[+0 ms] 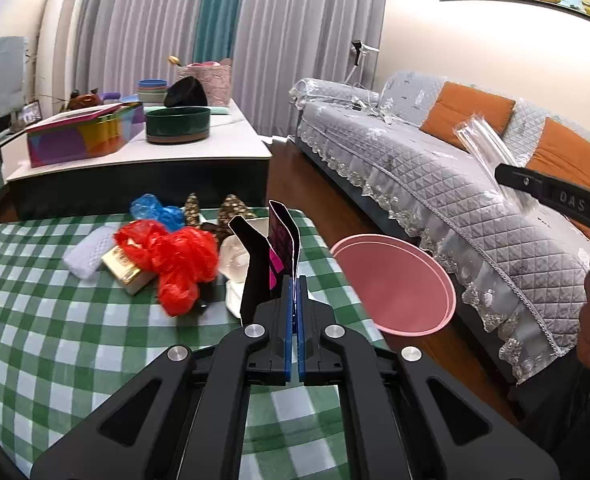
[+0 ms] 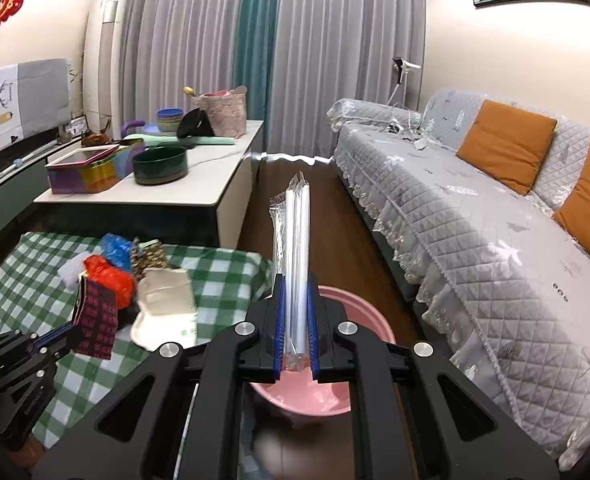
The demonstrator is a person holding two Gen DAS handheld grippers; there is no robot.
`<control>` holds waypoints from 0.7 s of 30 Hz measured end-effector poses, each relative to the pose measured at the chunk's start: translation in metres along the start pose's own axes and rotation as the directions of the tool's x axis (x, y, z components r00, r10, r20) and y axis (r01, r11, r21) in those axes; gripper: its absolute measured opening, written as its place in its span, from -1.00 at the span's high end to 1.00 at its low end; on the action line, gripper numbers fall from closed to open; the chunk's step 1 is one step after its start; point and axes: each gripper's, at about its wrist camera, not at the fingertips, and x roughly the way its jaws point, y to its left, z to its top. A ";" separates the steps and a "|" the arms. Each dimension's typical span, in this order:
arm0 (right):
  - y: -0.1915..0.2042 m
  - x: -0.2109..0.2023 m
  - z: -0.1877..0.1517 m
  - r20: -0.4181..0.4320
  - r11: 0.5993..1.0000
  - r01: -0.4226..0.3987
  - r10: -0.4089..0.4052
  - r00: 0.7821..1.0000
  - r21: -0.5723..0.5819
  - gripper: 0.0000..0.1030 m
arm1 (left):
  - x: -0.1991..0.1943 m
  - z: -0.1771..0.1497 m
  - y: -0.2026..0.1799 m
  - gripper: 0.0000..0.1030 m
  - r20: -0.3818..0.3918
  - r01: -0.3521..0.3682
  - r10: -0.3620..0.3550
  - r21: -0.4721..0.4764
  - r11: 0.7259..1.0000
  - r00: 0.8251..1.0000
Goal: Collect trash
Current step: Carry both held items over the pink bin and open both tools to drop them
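My left gripper (image 1: 294, 280) is shut on a black and magenta carton (image 1: 281, 240), held upright above the checked table's right edge; it also shows in the right wrist view (image 2: 95, 320). My right gripper (image 2: 295, 280) is shut on a clear plastic packet of white straws (image 2: 295, 248), held above a pink basin (image 2: 359, 320). The packet (image 1: 483, 144) and the basin (image 1: 395, 284) show in the left wrist view, the basin beside the table. Trash lies on the table: a red plastic bag (image 1: 171, 256), a blue bag (image 1: 155, 210), a white foam box (image 2: 167, 308), a gold box (image 1: 125, 266).
The green checked table (image 1: 75, 340) is on the left. Behind it stands a white-topped cabinet (image 1: 199, 148) with a colourful tin and a dark green bowl. A grey quilted sofa (image 1: 435, 184) with orange cushions runs along the right. Wooden floor lies between.
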 end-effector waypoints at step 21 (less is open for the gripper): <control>-0.062 0.076 -0.017 -0.090 0.992 -0.010 0.022 0.996 0.126 0.80 | 0.067 0.035 -0.058 0.97 -0.035 0.080 -0.078 0.073 0.994 0.996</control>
